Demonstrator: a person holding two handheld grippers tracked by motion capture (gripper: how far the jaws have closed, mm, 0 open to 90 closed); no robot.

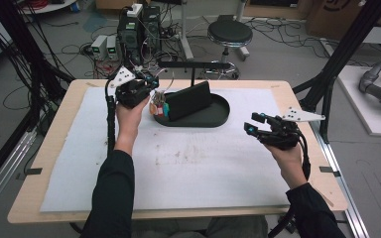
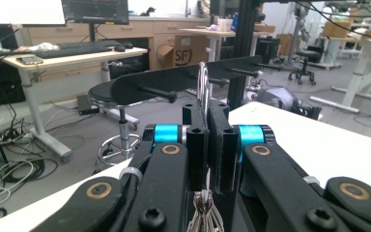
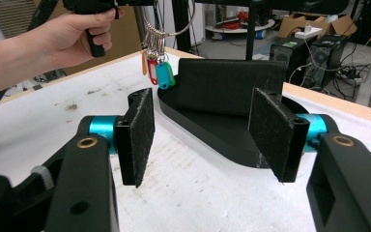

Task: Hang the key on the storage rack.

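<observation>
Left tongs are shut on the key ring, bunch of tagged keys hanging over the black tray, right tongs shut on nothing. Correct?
Not quite: the right tongs stand open on nothing, as the right gripper view shows. The left tongs are shut on the key ring, with the tagged keys hanging over the black tray.

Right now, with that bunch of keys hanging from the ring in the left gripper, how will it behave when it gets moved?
The key bunch probably swings: it dangles loose below the wire ring that the left gripper pinches. The tagged keys likely clatter and fan apart. The thin ring could twist in the grip, so a slow move seems wise.
</observation>
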